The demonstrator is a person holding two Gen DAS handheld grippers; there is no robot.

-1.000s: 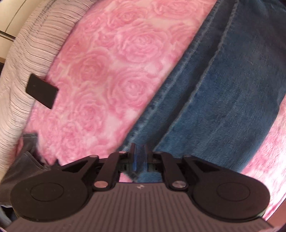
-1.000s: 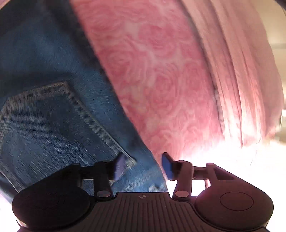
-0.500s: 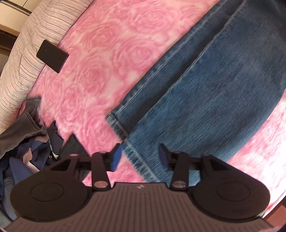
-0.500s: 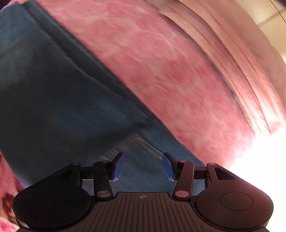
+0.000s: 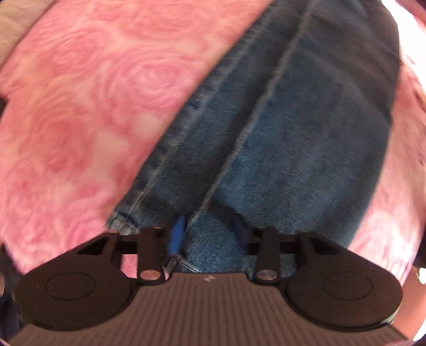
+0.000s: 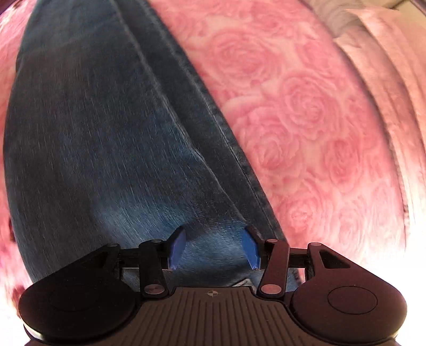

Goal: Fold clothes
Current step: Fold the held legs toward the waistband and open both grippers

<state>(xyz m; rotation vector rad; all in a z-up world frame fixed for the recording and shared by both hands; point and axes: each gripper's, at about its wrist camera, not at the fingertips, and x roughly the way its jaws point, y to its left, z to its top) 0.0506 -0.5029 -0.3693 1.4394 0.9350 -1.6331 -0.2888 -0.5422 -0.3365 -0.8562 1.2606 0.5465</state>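
Blue jeans [image 5: 293, 133] lie flat on a pink rose-patterned bedspread [image 5: 80, 106], one leg folded over the other. In the left wrist view the hem [image 5: 119, 215] shows at lower left. My left gripper [image 5: 207, 231] points straight down onto the leg beside the hem. Its jaws are closing around a bulge of denim, and the pads still stand apart. In the right wrist view the jeans [image 6: 106, 133] fill the left half. My right gripper [image 6: 213, 248] hangs open just over the denim near the leg's edge seam, holding nothing.
The bedspread [image 6: 306, 106] spreads out to the right of the jeans. A pale striped cover [image 6: 386, 66] lies along its far right edge. A grey strip of the same cover [image 5: 16, 16] shows at the top left of the left wrist view.
The left gripper let go of the denim it pinched, opened wide, then sank onto the leg by the hem and began to close. The right gripper slid from the pocket along the leg, still open.
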